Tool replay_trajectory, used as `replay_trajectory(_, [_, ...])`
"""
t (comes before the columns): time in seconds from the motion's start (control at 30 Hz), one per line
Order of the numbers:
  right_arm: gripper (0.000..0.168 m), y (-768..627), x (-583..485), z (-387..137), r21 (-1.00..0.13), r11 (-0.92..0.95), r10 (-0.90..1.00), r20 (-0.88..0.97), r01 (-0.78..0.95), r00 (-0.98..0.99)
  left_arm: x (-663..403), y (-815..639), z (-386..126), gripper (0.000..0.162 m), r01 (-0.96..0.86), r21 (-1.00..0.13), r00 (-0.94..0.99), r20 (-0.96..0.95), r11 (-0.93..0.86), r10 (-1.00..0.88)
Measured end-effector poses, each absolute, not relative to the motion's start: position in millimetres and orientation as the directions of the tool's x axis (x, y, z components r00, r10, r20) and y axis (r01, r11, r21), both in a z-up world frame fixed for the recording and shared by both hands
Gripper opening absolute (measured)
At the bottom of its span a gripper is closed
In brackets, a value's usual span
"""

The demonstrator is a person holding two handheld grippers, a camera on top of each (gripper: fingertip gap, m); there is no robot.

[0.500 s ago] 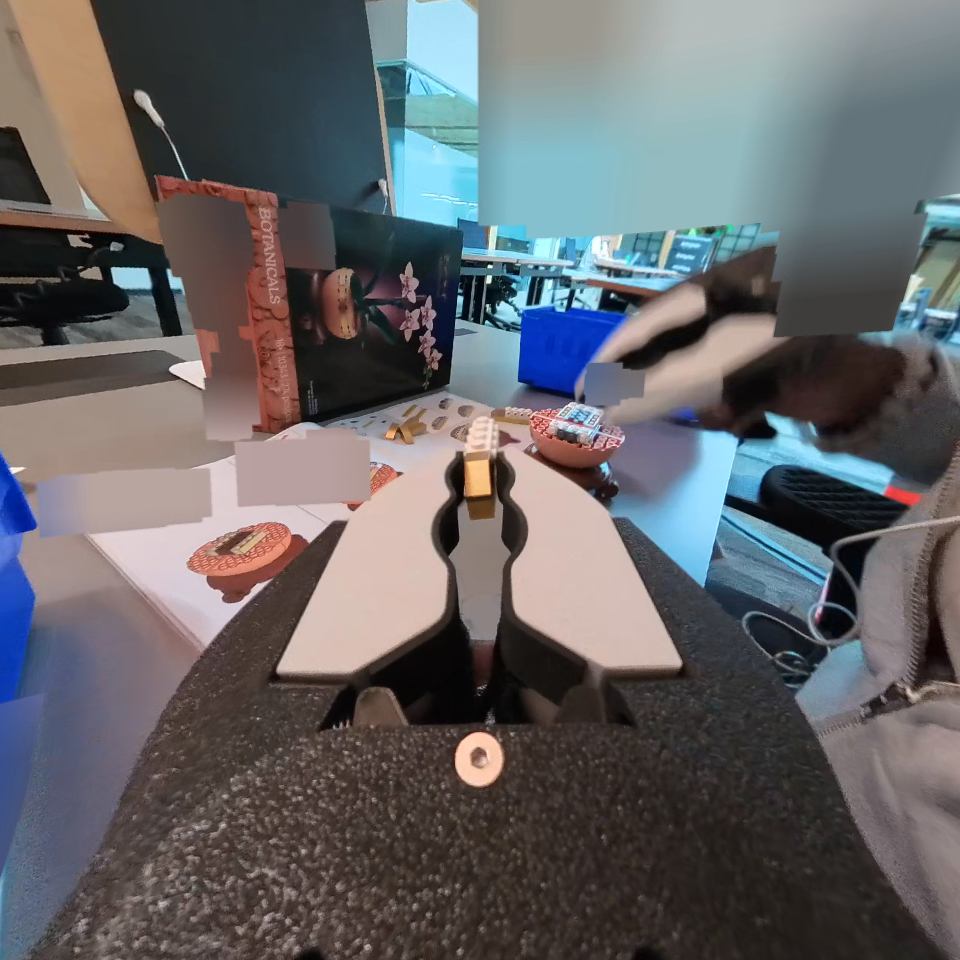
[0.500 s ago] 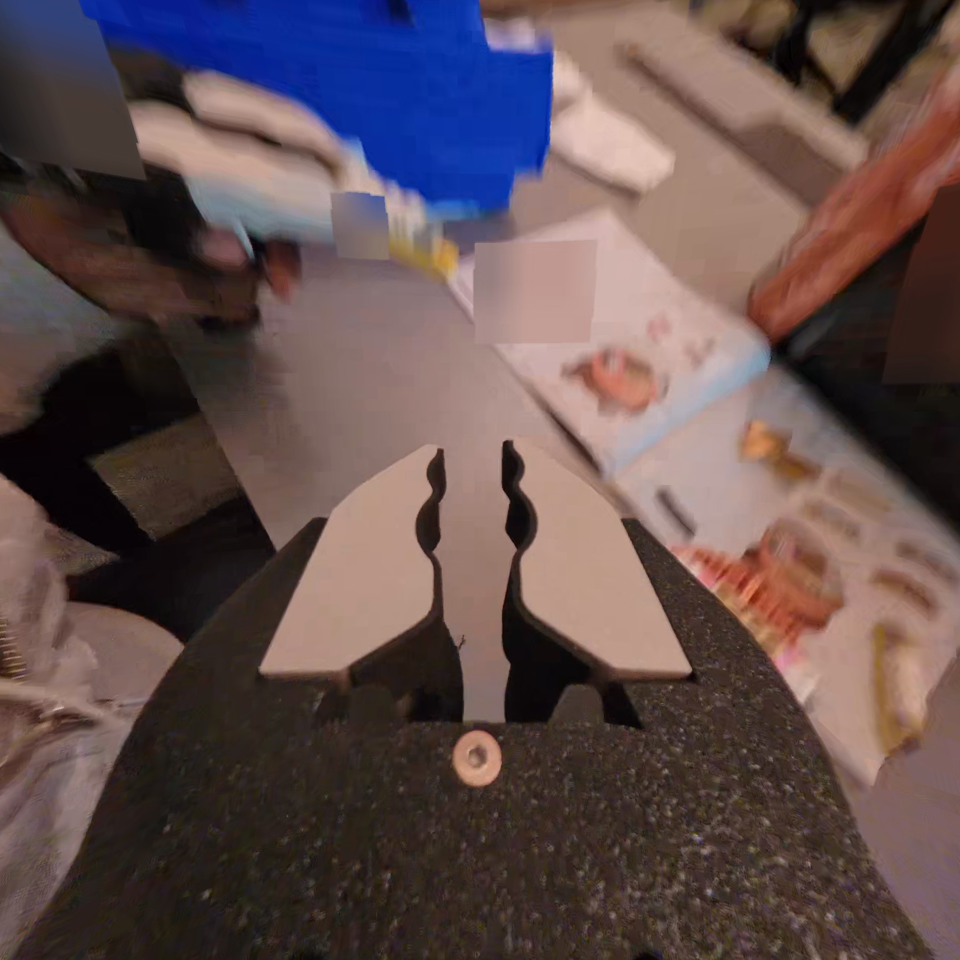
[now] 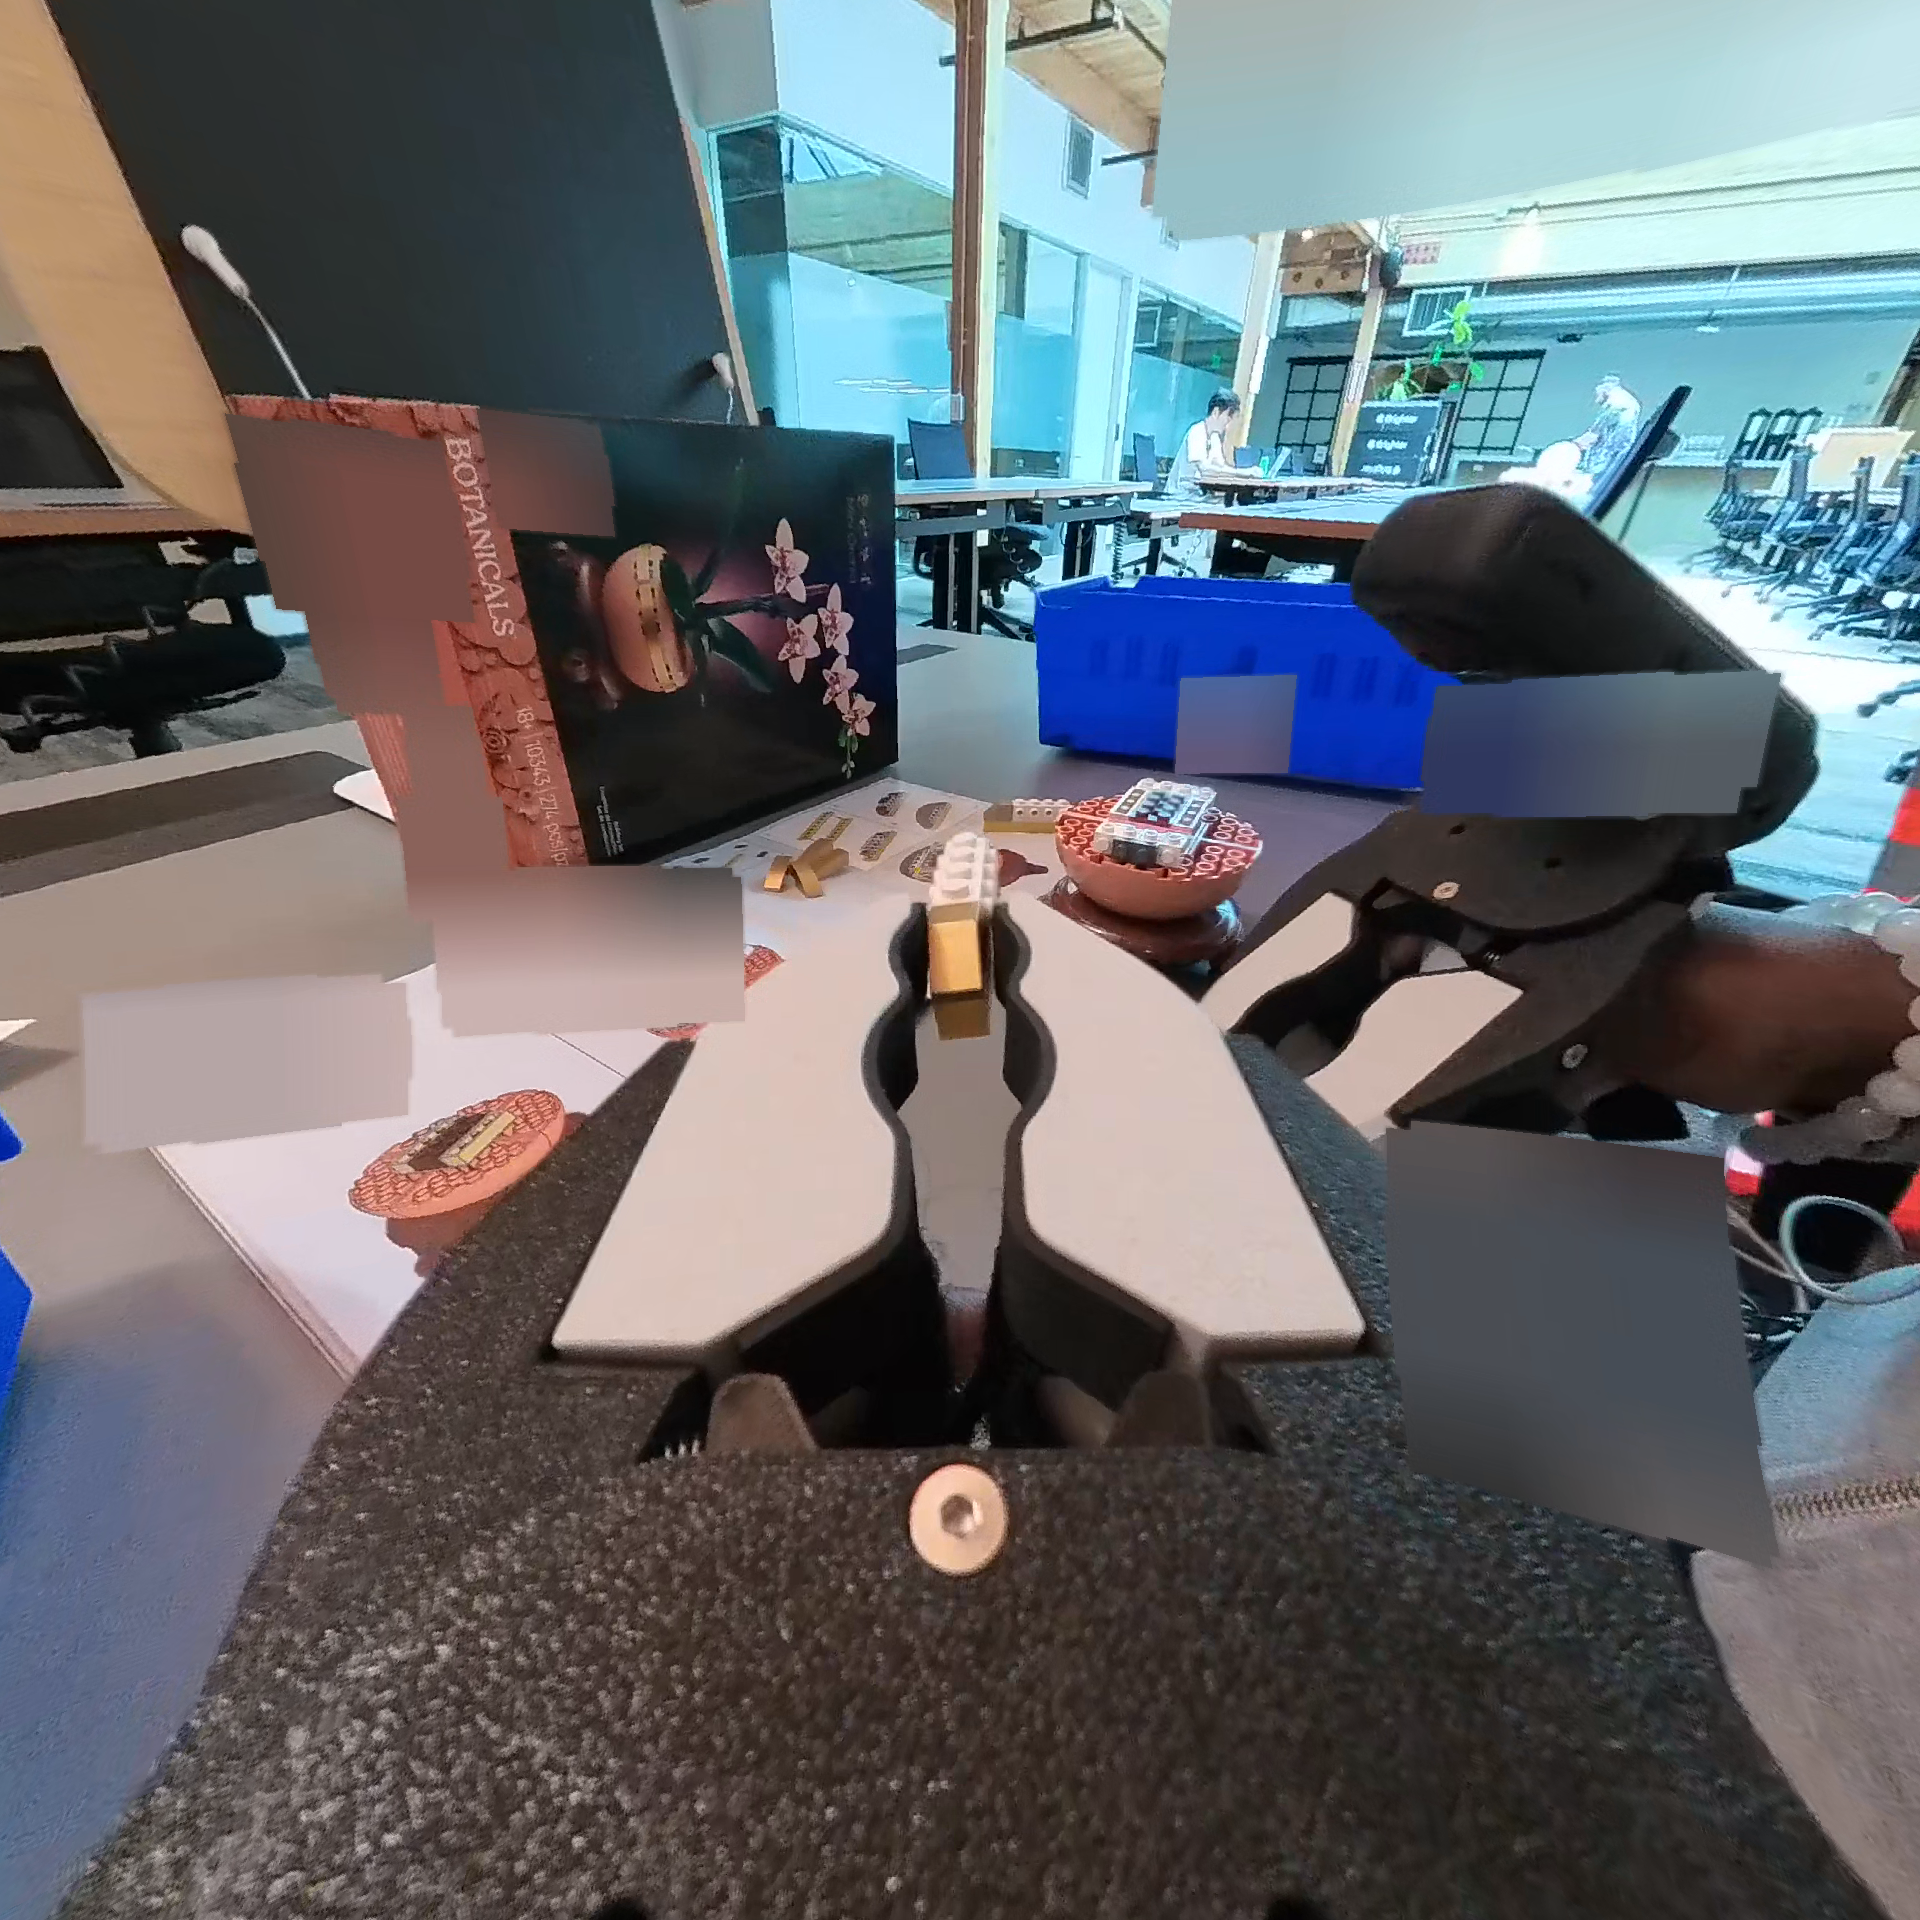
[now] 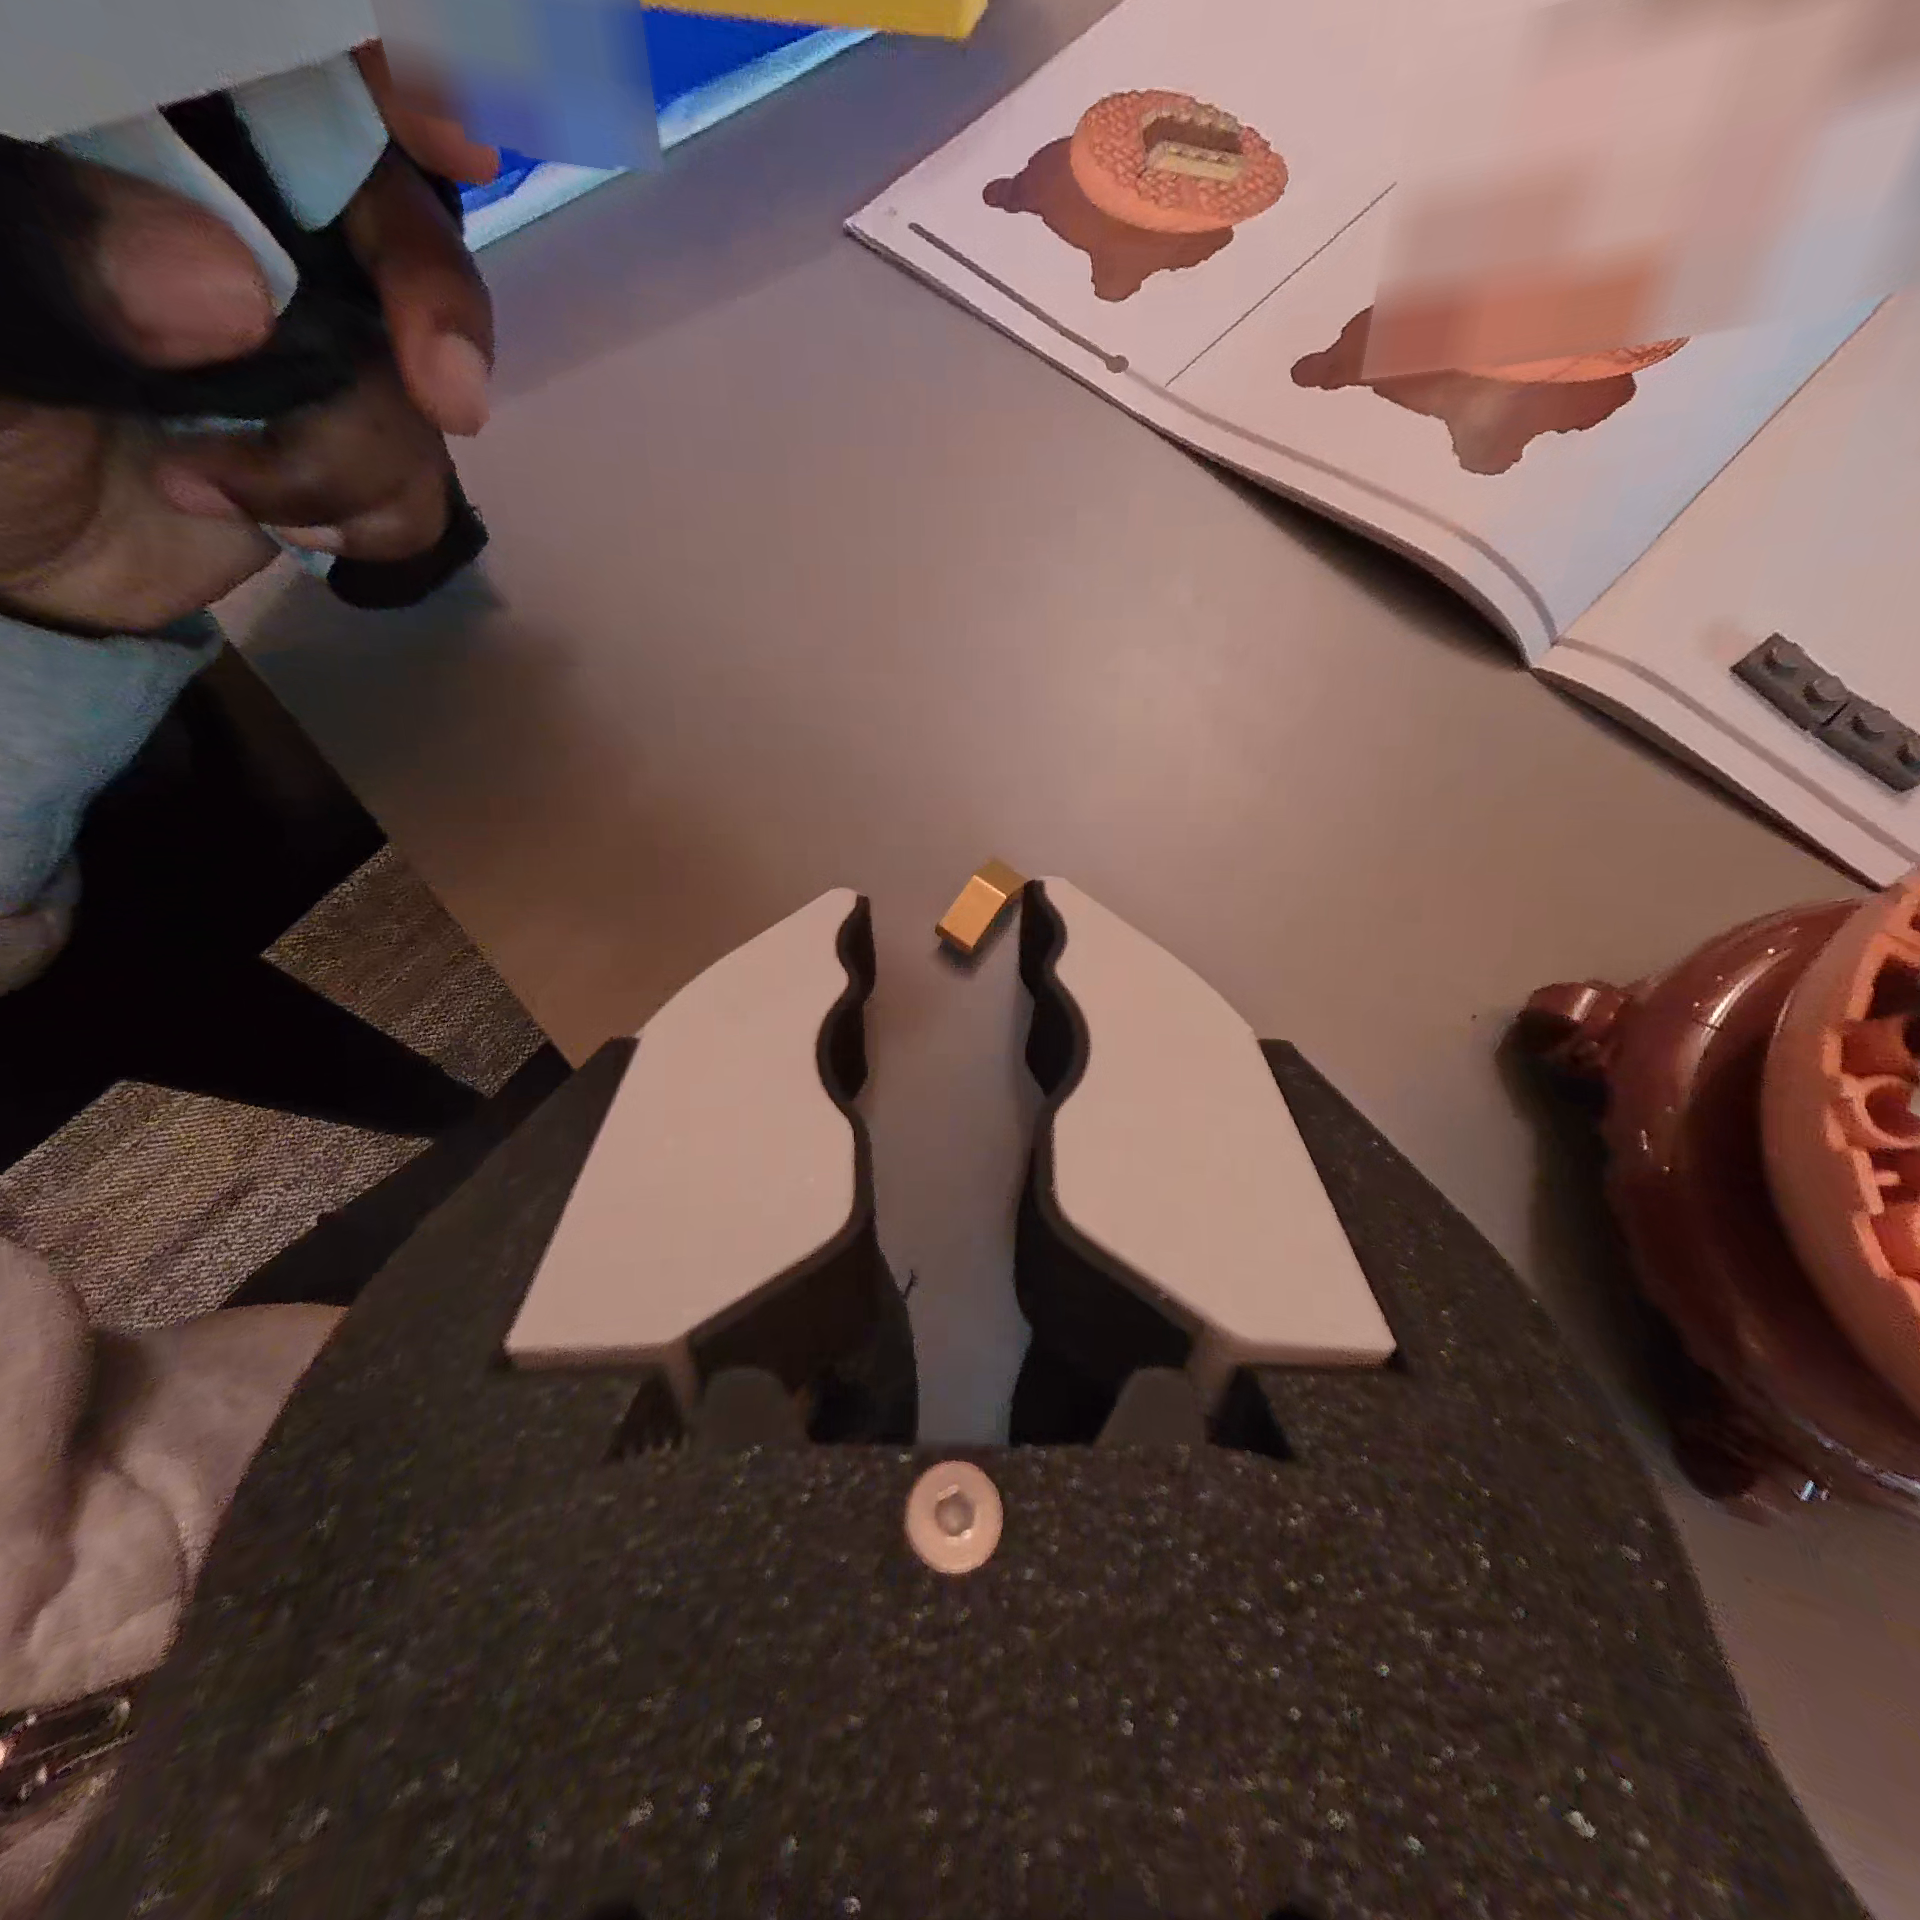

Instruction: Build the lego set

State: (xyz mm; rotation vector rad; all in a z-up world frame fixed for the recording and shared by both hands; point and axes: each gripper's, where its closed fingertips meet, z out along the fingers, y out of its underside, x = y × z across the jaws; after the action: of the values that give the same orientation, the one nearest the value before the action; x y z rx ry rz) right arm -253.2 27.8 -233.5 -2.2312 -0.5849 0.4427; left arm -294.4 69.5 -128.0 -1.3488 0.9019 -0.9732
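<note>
My left gripper (image 3: 958,935) is shut on a small stack of a gold brick (image 3: 956,971) and a white studded brick (image 3: 966,883), held above the table. Just beyond it stands the pink bowl-shaped pot model (image 3: 1153,852) on its brown stand. My right gripper (image 4: 940,914) is open, low over the table. A small gold piece (image 4: 977,920) lies between its fingertips, close to the right finger. The pot (image 4: 1766,1195) is just to its right. The right gripper also shows in the left wrist view (image 3: 1273,1055), to the right of the pot.
The open instruction booklet (image 4: 1351,416) lies ahead, with grey plates (image 4: 1829,722) on it. The set's box (image 3: 623,644) stands at the back, a blue bin (image 3: 1226,665) to its right. Loose gold pieces (image 3: 800,883) lie on the booklet. The table edge is left of the right gripper. About 12 cm separates my left fingertips from my right.
My right gripper has swung down to the table beside the pot and now frames the small gold piece. My left gripper still holds its brick stack, hardly moved.
</note>
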Motion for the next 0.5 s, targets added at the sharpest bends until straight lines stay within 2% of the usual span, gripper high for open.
replay_trajectory(0.13, [0.014,31.4,-249.0,-236.9,-0.739,-0.599,0.533,-0.080,0.309,0.843,-294.5,70.4,-129.8,0.011,0.064,-0.997,0.341,0.067,-0.048,-0.938])
replay_trajectory(0.3, [0.014,30.8,-245.6,-237.8,-0.728,-0.577,0.558,-0.019,0.371,0.830,-293.9,70.3,-131.5,0.011,0.065,-0.996,0.329,0.081,-0.063,-0.941])
replay_trajectory(0.37, [0.008,32.0,-247.0,-237.7,-0.736,-0.558,0.578,-0.012,0.383,0.816,-293.0,68.3,-132.0,0.011,0.064,-0.995,0.311,0.091,-0.074,-0.946])
replay_trajectory(0.5, [0.008,26.9,-242.3,-230.0,-0.743,-0.530,0.640,-0.033,0.410,0.767,-290.5,64.7,-133.0,0.011,0.082,-0.984,0.257,0.172,-0.156,-0.951])
